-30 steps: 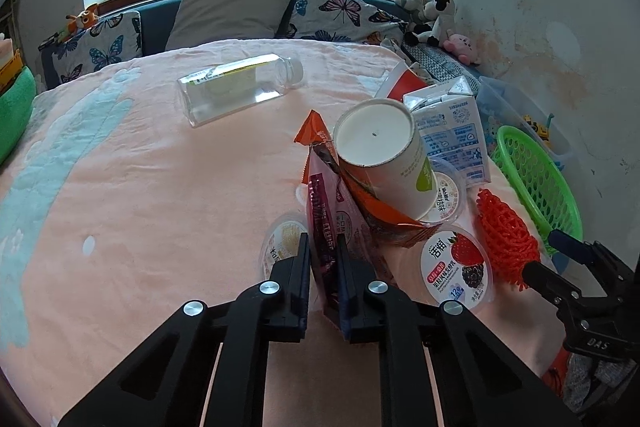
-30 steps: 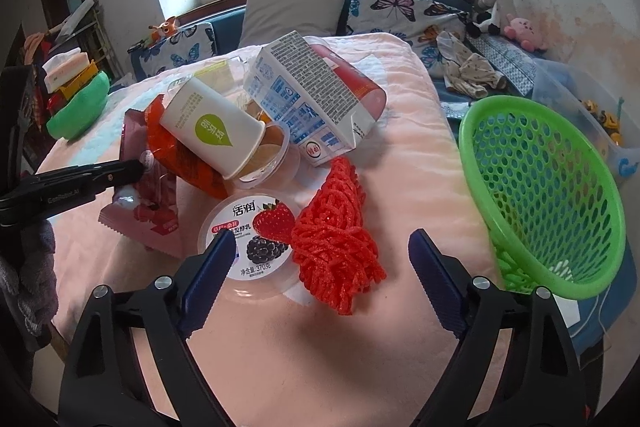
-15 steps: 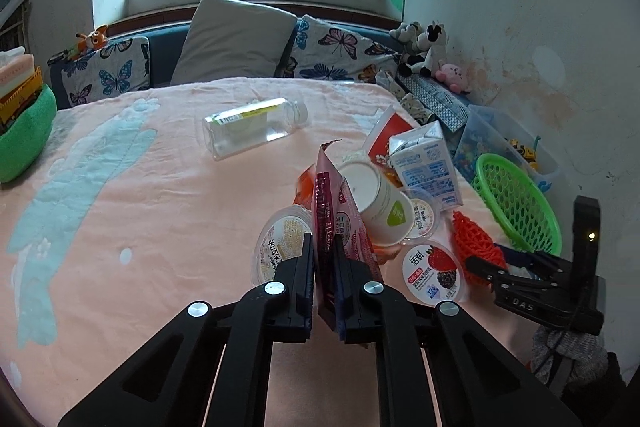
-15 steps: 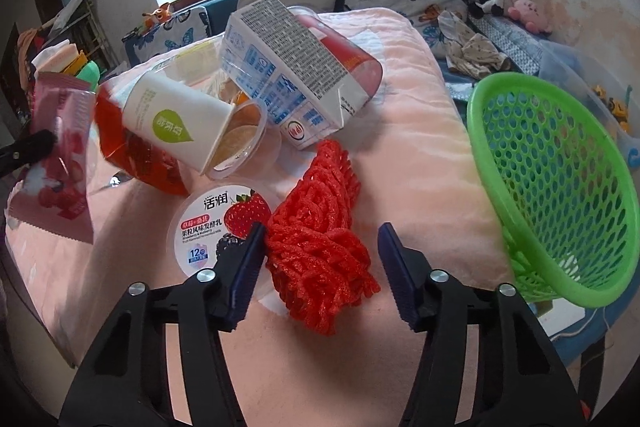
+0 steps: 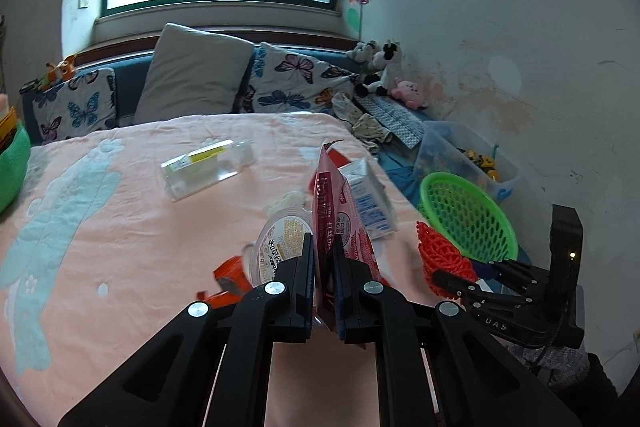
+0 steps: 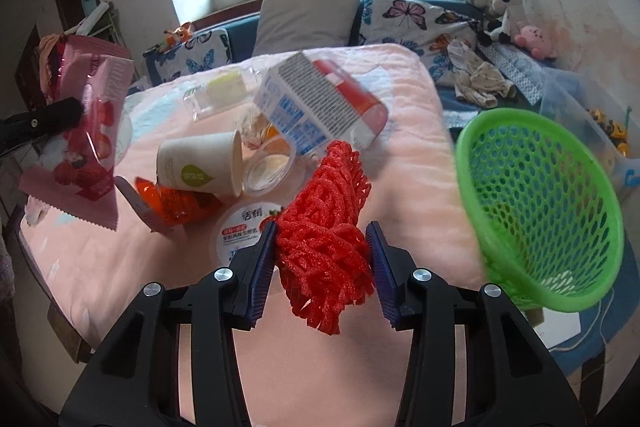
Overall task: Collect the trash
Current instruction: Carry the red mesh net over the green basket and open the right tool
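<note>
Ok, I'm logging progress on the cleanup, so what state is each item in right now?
left tool: shut on the pink wrapper, lifted off the bed.
right tool: closing, pads against the red foam net.
paper cup: lying on its side.
milk carton: tipped over.
clear bottle: lying flat.
green basket: tilted; no trash visible inside.

Bed [image 6: 400,163], covered by a peach-pink blanket [image 5: 120,247] with pale blue motifs. Lying on it: clear plastic bottle [image 5: 206,167] with yellow label, on its side, far centre; white-and-blue carton [image 6: 304,107] tipped over a red container [image 6: 356,103]; white paper cup [image 6: 200,163] on its side, mouth beside a clear round tub [image 6: 268,169]; orange wrapper [image 6: 180,203] under the cup; round strawberry-printed lid [image 6: 248,231], near centre. Grey pillow [image 6: 308,15] and butterfly cushions [image 6: 412,15] along the far edge.
</note>
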`<action>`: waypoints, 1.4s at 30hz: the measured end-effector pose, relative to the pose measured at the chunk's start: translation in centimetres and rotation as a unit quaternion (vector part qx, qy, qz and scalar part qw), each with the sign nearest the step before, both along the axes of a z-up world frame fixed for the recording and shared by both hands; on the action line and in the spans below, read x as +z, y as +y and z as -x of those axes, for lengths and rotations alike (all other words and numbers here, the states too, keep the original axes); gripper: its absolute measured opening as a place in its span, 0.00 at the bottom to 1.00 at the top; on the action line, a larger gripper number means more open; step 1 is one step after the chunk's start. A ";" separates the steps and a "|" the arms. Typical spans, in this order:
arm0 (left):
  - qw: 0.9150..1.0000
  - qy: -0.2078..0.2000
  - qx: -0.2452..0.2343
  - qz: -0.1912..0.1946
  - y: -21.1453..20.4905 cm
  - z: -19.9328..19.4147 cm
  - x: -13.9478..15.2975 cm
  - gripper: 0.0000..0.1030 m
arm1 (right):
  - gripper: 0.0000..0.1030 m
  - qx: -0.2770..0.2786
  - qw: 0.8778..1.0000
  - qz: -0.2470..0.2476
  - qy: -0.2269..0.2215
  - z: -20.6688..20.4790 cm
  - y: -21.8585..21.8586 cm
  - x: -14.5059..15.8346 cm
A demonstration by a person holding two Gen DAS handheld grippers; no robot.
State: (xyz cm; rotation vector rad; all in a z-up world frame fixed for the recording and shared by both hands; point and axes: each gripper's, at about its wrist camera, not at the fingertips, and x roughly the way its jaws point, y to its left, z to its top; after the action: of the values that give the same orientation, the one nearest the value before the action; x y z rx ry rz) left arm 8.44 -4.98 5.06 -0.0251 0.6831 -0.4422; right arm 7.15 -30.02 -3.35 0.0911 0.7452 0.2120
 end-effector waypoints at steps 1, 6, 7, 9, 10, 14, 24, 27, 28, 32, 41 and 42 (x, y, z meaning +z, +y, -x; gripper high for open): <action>1.000 0.000 -0.006 0.000 -0.6 -0.1 0.1 0.08 | 0.44 -0.005 1.000 -0.002 -0.002 0.1 -0.4 0.2; 0.999 0.001 -0.042 -0.003 -4.9 -1.2 0.4 0.08 | 0.44 -0.048 0.999 -0.004 -0.008 0.2 -3.9 0.8; 0.999 0.001 -0.049 -0.003 -5.9 -1.5 0.4 0.08 | 0.44 -0.055 0.998 -0.006 -0.007 0.2 -4.7 0.9; 0.998 0.001 -0.060 -0.004 -7.5 -1.9 0.4 0.08 | 0.45 -0.069 0.998 -0.002 -0.007 0.0 -6.2 0.8; 0.998 0.002 -0.069 -0.005 -8.6 -2.2 0.3 0.08 | 0.45 -0.075 0.997 0.002 -0.008 -0.1 -6.7 0.8; 0.995 0.009 -0.096 -0.004 -12.0 -3.5 0.0 0.08 | 0.45 -0.109 0.994 0.011 -0.003 -0.6 -10.0 0.2; 0.989 0.038 -0.142 0.001 -19.1 -6.5 -0.7 0.08 | 0.46 -0.175 0.984 0.001 0.020 -1.8 -16.4 -2.4; 0.987 0.044 -0.153 0.001 -20.9 -7.2 -1.1 0.08 | 0.47 -0.188 0.982 -0.001 0.024 -2.1 -17.1 -2.9; 0.987 0.047 -0.155 0.000 -21.4 -7.4 -1.3 0.08 | 0.47 -0.190 0.981 -0.003 0.024 -2.2 -17.5 -3.0; 0.985 0.060 -0.164 -0.005 -23.4 -8.0 -2.1 0.08 | 0.58 -0.207 0.978 -0.008 0.024 -2.1 -18.4 -3.3; 0.979 0.086 -0.187 -0.008 -27.4 -9.1 -4.0 0.08 | 0.65 -0.233 0.972 -0.011 0.009 0.3 -19.9 -2.6; 0.978 0.085 -0.191 -0.007 -27.8 -9.1 -4.2 0.08 | 0.65 -0.236 0.972 -0.013 0.008 0.6 -20.1 -2.6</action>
State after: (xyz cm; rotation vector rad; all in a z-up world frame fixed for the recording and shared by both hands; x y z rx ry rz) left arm 17.51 -32.78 0.90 0.0850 0.8631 -0.8123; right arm 6.50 -50.07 -5.90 0.2911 0.7162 -0.2334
